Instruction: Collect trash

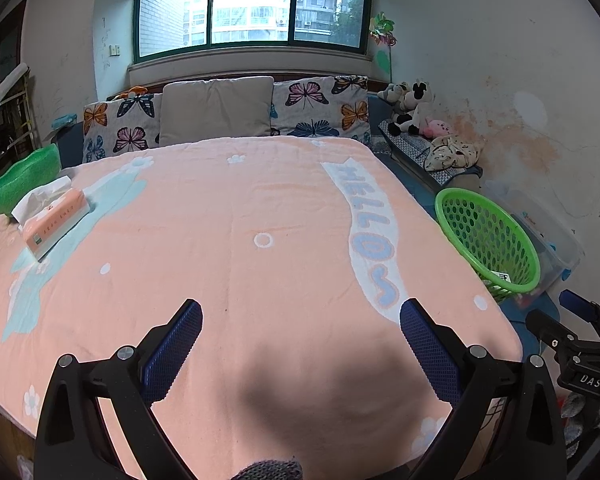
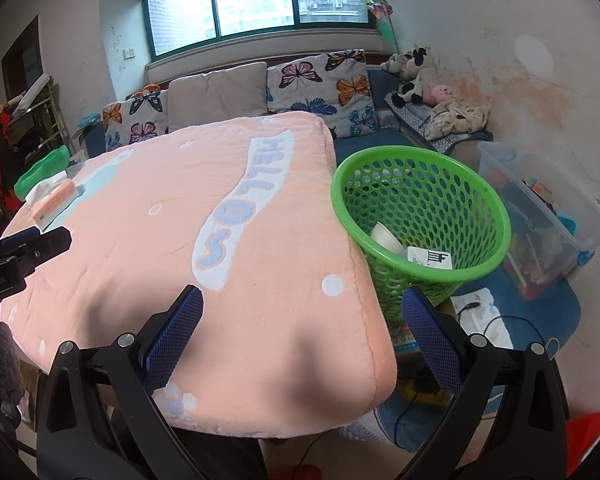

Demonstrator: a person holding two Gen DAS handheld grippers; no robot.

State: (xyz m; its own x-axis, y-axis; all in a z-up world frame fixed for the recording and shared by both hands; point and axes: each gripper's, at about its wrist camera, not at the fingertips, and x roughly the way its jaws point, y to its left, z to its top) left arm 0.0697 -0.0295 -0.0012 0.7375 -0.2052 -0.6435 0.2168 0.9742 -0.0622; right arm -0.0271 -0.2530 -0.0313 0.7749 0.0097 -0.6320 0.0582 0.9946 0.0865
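Note:
A green mesh waste basket [image 2: 420, 208] stands on the floor just right of the table; inside lie a white paper cup [image 2: 386, 238] and a small white box [image 2: 430, 258]. The same basket [image 1: 486, 236] shows at the table's right edge in the left wrist view. My left gripper [image 1: 300, 318] hovers open over the near middle of the pink blanket [image 1: 240, 216], nothing between its fingers. My right gripper [image 2: 302, 306] is open over the table's near right corner, beside the basket, and holds nothing. The right gripper [image 1: 576, 320] also appears at the far right of the left wrist view.
A tissue pack [image 1: 54, 220] and a green foam bowl [image 1: 24, 178] sit at the table's far left. A clear storage bin [image 2: 540, 208] stands right of the basket. Cables and a white cloth [image 2: 480, 312] lie on the blue floor mat. A sofa with pillows [image 1: 220, 110] is behind.

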